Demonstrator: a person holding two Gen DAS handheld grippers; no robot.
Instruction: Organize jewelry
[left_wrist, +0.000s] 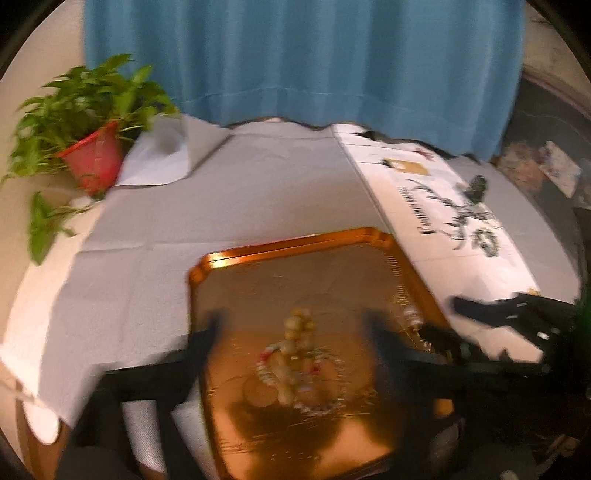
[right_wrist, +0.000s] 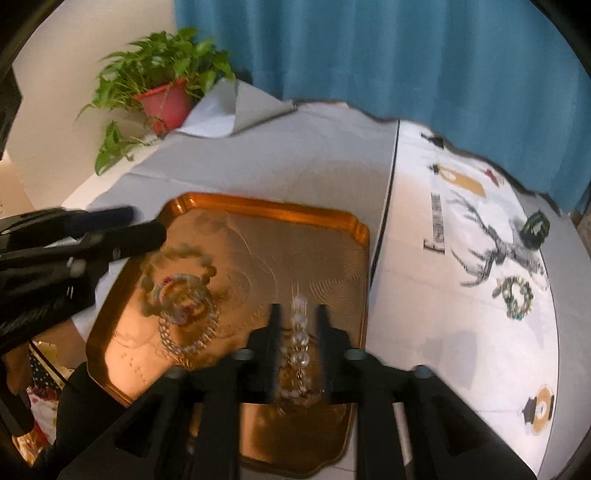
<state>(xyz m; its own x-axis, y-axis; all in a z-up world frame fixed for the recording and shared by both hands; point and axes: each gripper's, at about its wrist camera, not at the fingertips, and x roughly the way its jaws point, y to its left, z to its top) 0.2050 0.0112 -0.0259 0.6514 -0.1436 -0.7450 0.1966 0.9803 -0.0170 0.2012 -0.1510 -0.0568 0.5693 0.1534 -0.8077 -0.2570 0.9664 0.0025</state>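
A gold tray (left_wrist: 288, 240) (right_wrist: 266, 208) lies on the grey cloth. On it sits a pile of bead bracelets (left_wrist: 295, 354) (right_wrist: 181, 291), with a pale bead ring, a multicoloured one and a clear one overlapping. My left gripper (left_wrist: 293, 328) (right_wrist: 147, 223) hovers over this pile, jaws wide open, touching nothing. A clear bead bracelet (right_wrist: 300, 332) lies on the tray's near right part. My right gripper (right_wrist: 299, 317) (left_wrist: 461, 314) straddles it, open, with a gap between each pad and the beads.
Two green bracelets (right_wrist: 535, 229) (right_wrist: 515, 297) rest on a white printed cloth (right_wrist: 461, 350) to the right of the tray. A potted plant (left_wrist: 94, 162) (right_wrist: 166, 103) stands at the far left corner. A blue curtain (left_wrist: 295, 55) hangs behind. A black-gloved hand (right_wrist: 85, 398) shows at the lower left.
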